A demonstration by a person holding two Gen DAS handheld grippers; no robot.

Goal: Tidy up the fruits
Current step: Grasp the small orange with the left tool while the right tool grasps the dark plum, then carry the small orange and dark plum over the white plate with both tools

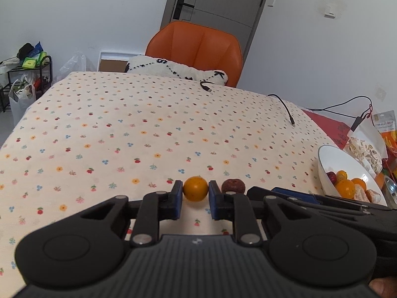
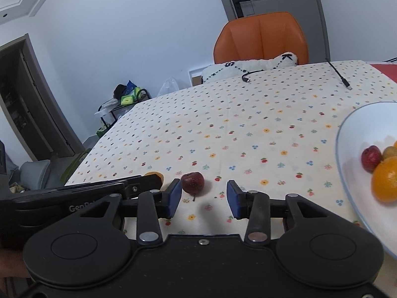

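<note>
Orange kumquat shows whole only between left gripper pads.

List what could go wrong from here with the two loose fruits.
The orange fruit sits between the left gripper's pads; being round, it could squirt forward if squeezed off-centre. The red fruit lies near one pad of the open right gripper, so closing may nudge it away. The two grippers are close together and could bump.
</note>
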